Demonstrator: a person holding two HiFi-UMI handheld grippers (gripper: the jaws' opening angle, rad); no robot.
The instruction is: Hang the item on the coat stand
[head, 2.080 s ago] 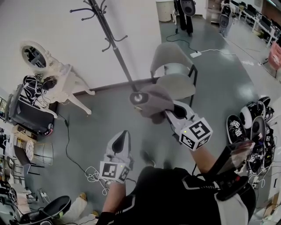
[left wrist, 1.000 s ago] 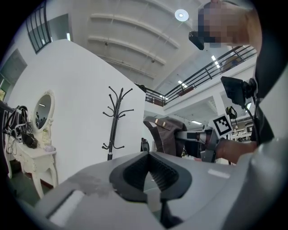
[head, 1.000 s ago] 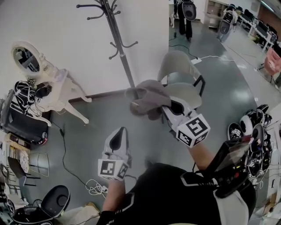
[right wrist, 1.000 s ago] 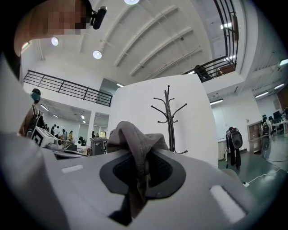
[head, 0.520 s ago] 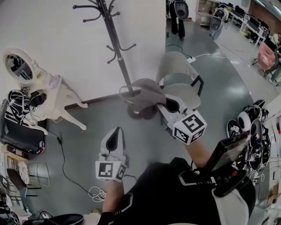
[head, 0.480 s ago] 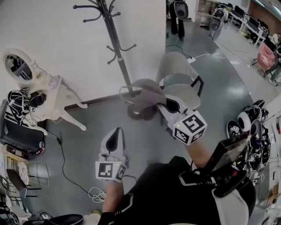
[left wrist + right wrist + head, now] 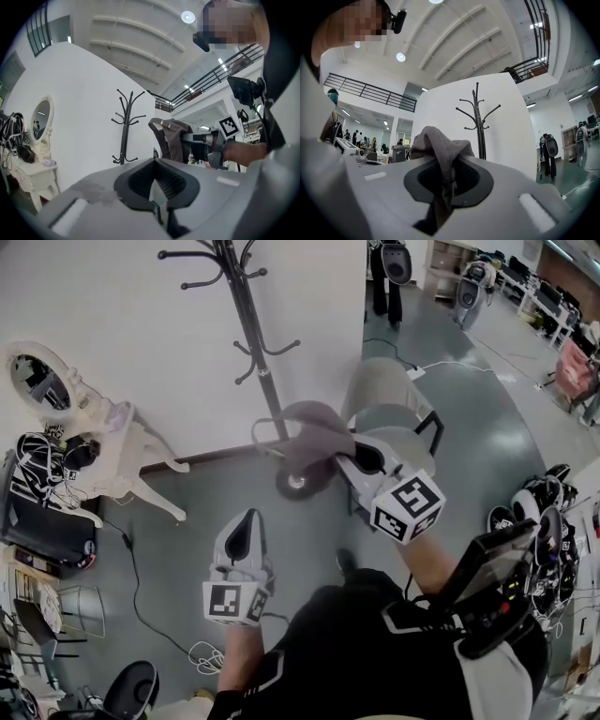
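Tall black metal coat stand w/ curved hooks (image 7: pixel 246 324) is standing by the white wall. Grey padded chair (image 7: pixel 398 390) is sitting at 4 o'clock from it. Grey-brown cloth thing w/ a strap (image 7: pixel 314 432) is hanging in the air at 6 o'clock from the hooks, not on one yet. Right gripper (image 7: pixel 354 463) is pinching it tight btw its jaws. Left gripper (image 7: pixel 246 526), at 7 o'clock from the cloth thing, is holding nothing; its jaws are a bit apart.
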